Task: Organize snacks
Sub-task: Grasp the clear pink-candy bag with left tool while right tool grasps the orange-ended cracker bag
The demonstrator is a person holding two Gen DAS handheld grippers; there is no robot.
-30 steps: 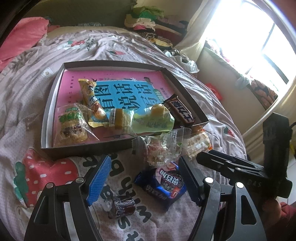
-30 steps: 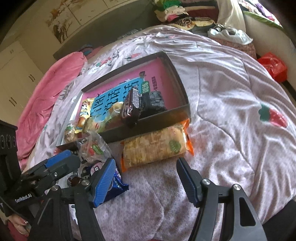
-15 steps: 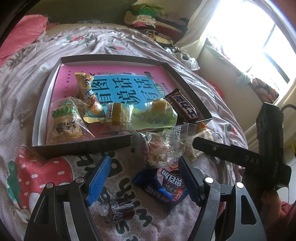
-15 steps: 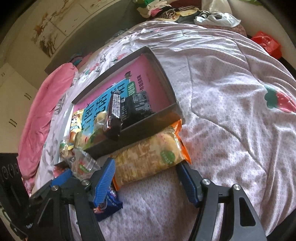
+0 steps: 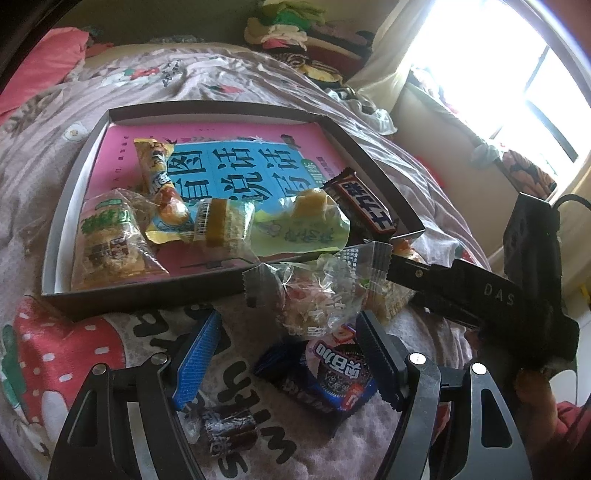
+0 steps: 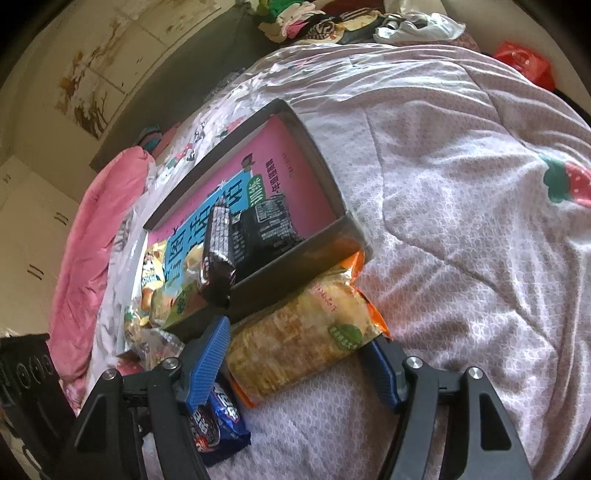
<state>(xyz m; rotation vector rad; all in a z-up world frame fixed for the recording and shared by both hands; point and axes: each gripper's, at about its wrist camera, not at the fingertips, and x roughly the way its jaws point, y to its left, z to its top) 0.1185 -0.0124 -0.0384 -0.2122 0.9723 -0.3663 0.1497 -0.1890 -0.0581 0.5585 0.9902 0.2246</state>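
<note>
A dark shallow box (image 5: 144, 291) on the bed holds a pink book and several wrapped snacks. In front of it lie a clear-wrapped snack (image 5: 317, 299), a blue cookie pack (image 5: 332, 373) and a small dark candy (image 5: 229, 432). My left gripper (image 5: 288, 343) hovers open over them and grips nothing. In the right wrist view, an orange cracker packet (image 6: 303, 332) lies against the box wall (image 6: 295, 258). My right gripper (image 6: 297, 365) is open and straddles it, one blue finger at each end. The far finger is partly hidden behind the packet.
A chocolate bar (image 6: 218, 240) leans over the box's near corner. The right gripper's black body (image 5: 461, 291) reaches in from the right of the left wrist view. A pink pillow (image 6: 92, 236), piled clothes (image 5: 288, 29) and a bright window (image 5: 498, 66) ring the quilt (image 6: 461, 221).
The right gripper moved forward and down and rolled, so the cracker packet now lies between its fingers. The left gripper has stayed almost still and open.
</note>
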